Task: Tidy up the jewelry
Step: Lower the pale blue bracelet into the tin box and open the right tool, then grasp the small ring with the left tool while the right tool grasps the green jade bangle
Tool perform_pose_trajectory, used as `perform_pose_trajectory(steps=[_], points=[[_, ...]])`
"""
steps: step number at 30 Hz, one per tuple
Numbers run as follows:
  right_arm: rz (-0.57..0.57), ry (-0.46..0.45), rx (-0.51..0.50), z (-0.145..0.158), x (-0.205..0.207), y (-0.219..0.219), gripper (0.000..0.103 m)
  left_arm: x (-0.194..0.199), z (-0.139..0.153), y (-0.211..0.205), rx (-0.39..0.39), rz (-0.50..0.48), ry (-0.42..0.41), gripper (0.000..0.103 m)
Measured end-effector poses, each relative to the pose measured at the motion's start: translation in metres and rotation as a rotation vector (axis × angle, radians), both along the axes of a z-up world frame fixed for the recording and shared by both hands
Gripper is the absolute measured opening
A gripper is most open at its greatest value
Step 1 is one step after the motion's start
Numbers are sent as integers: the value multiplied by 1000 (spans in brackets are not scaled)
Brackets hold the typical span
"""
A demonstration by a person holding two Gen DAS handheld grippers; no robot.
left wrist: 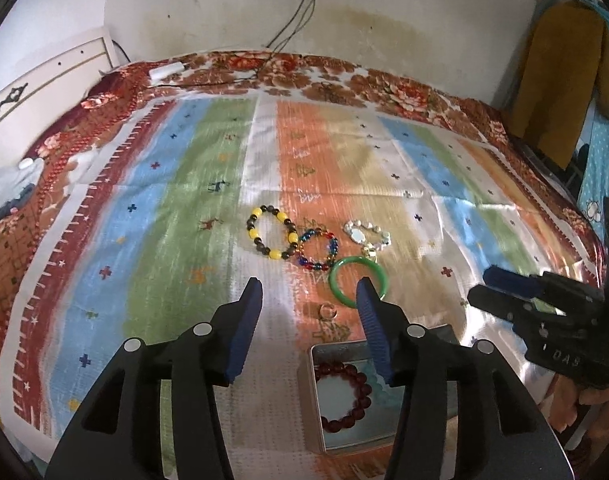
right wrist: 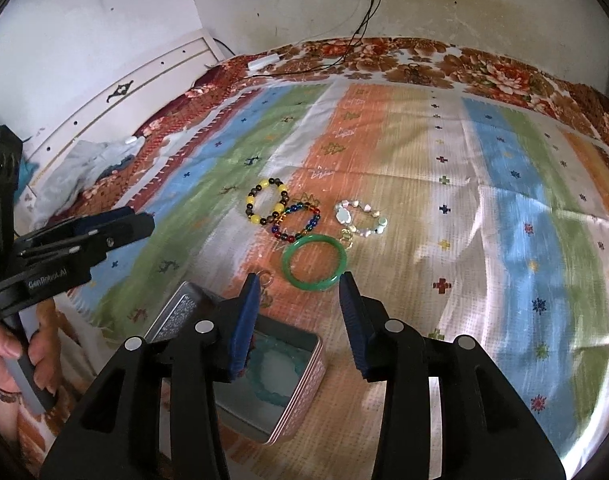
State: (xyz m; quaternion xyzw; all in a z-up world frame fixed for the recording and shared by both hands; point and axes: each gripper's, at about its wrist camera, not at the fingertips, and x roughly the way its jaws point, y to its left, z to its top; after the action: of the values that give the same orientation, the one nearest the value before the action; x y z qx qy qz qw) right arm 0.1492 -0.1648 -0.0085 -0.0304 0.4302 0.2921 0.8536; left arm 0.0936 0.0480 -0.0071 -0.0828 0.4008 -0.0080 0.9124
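Several bracelets lie together on the striped cloth: a yellow-and-dark bead one (left wrist: 272, 238) (right wrist: 266, 204), a multicoloured bead one (left wrist: 318, 250) (right wrist: 296, 222), a white shell one (left wrist: 366, 234) (right wrist: 360, 218) and a green bangle (left wrist: 358, 280) (right wrist: 314, 266). Nearer to me stands an open tin (left wrist: 312, 360) (right wrist: 304, 392). It holds a dark red bead bracelet (left wrist: 344, 396) and a teal one (right wrist: 272, 364). My left gripper (left wrist: 308, 292) (right wrist: 144, 222) is open and empty above the tin's far edge. My right gripper (right wrist: 300, 280) (left wrist: 480, 286) is open too, hovering just short of the bangle.
A small metal ring (left wrist: 327, 311) (right wrist: 266, 278) lies between the tin and the bangle. The tin's lid (right wrist: 176, 312) stands open on its left. A hand (right wrist: 8, 352) grips the left handle. A headboard (left wrist: 44, 80) and wall with cables (left wrist: 296, 12) bound the bed.
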Motion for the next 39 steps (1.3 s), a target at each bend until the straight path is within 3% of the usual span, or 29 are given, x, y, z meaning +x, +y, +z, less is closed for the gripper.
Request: perform_pose_trajectory(steps=[9, 13, 28, 39], points=[[2, 43, -20, -5, 23, 4, 41, 15, -7, -10, 43, -52, 47, 53], [3, 86, -29, -14, 35, 5, 41, 28, -12, -5, -28, -68, 98, 54], [-22, 261, -25, -46, 74, 6, 41, 59, -42, -11, -122, -175, 294, 59], [-23, 335, -34, -64, 96, 14, 41, 78, -61, -18, -85, -216, 383, 59]])
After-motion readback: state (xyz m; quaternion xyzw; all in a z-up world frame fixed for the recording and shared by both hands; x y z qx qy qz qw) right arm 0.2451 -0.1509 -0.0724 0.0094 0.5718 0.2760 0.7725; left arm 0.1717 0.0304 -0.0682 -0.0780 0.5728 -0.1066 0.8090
